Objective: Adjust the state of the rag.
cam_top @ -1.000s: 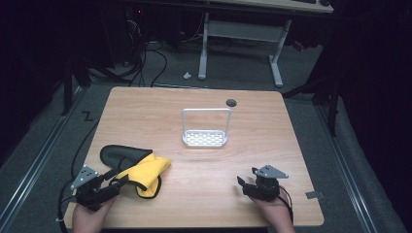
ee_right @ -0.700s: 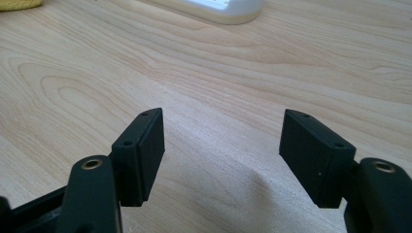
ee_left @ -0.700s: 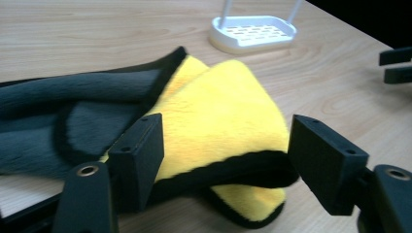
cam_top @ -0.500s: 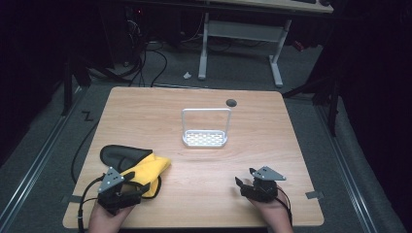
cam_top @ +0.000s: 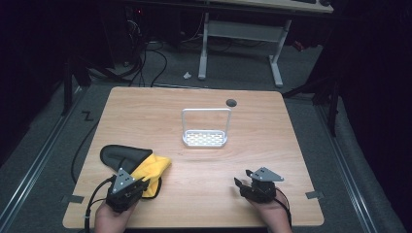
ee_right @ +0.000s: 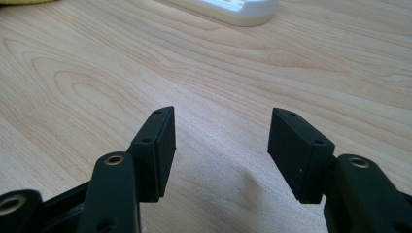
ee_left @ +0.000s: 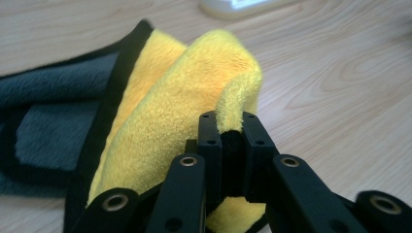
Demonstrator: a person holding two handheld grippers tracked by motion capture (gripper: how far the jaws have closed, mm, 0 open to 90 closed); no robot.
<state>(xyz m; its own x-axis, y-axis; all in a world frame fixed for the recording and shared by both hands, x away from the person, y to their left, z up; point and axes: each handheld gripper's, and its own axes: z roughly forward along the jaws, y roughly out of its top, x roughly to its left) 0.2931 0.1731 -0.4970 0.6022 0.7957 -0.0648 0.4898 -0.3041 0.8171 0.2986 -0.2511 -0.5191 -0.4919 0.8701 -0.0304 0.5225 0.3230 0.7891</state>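
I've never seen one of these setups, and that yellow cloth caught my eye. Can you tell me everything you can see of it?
The yellow cloth is fluffy, like microfibre, with a dark grey reverse and black trim. It lies folded over itself on the wooden table, at the near left, grey side showing farther back. The left tongs are shut on a raised fold of its yellow edge. Apart from the table, nothing else touches it: the white rack and the open right tongs sit apart.

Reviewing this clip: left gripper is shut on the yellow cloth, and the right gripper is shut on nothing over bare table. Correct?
Not quite. The right gripper is open: the right gripper view shows its jaws standing well apart over bare table, with nothing between them. The rest holds: the left gripper is shut on a fold of the yellow cloth.
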